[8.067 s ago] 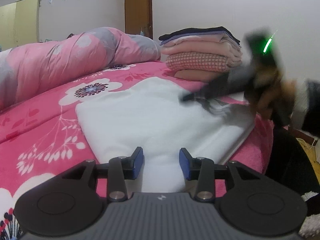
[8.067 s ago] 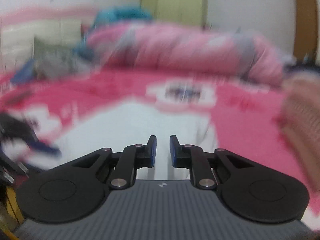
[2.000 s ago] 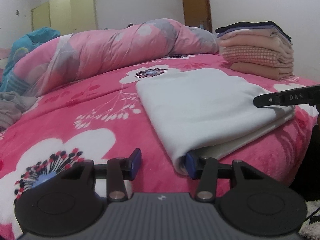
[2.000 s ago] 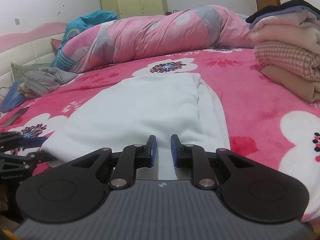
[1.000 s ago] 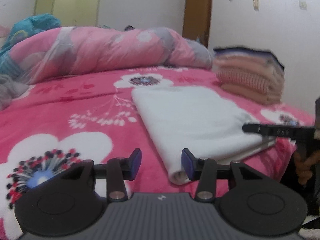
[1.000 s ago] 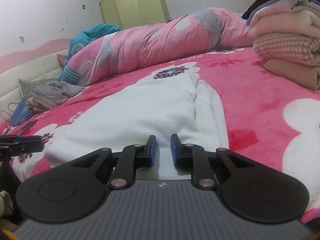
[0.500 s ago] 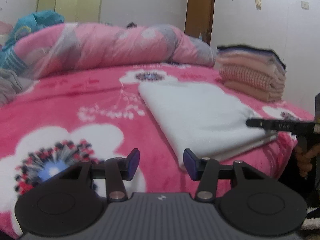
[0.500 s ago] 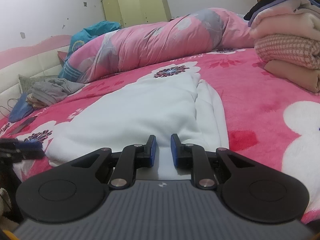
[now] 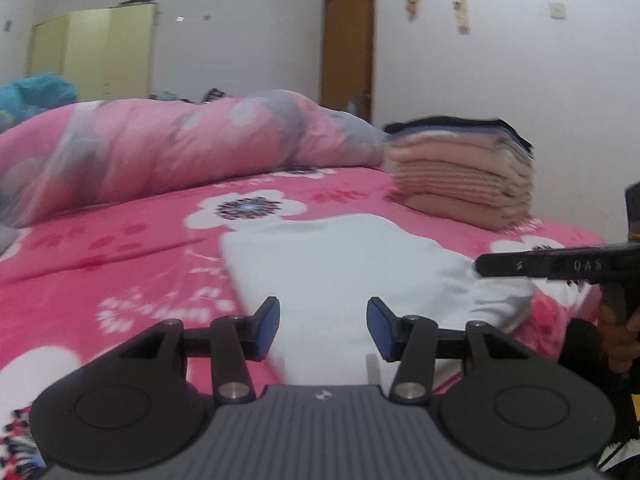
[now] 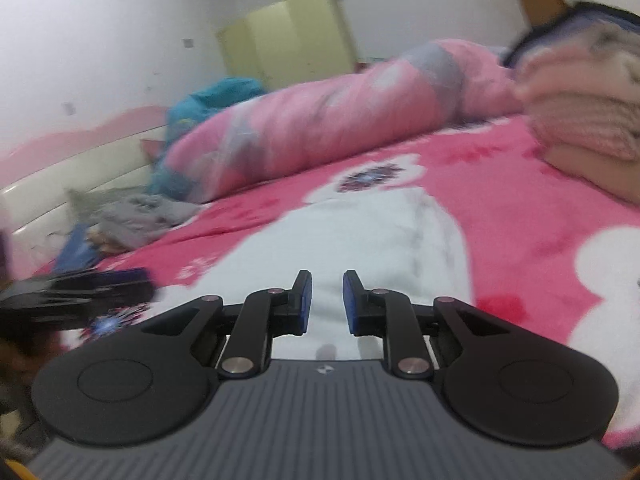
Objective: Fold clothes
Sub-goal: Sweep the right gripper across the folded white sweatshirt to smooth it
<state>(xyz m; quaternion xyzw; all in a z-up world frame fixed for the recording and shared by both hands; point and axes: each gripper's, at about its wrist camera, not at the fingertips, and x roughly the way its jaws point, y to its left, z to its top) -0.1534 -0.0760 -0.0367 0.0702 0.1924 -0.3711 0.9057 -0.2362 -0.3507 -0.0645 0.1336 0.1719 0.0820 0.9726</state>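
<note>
A folded white garment (image 9: 344, 272) lies flat on the pink flowered bed (image 9: 120, 264). It also shows in the right wrist view (image 10: 360, 236). My left gripper (image 9: 323, 328) is open and empty, held just above the garment's near end. My right gripper (image 10: 324, 304) is slightly open and empty, over the garment's near edge. The right gripper's finger (image 9: 560, 266) reaches in from the right of the left wrist view. The left gripper (image 10: 80, 292) shows blurred at the left of the right wrist view.
A stack of folded clothes (image 9: 460, 176) stands at the back right of the bed, also seen in the right wrist view (image 10: 588, 112). A rolled pink quilt (image 9: 180, 148) lies along the back. Loose grey clothes (image 10: 140, 216) and a blue bundle (image 10: 212, 100) lie at the far left.
My left gripper has swung right to sit over the white garment's end. My right gripper has opened a little and lifted. The garment has not moved.
</note>
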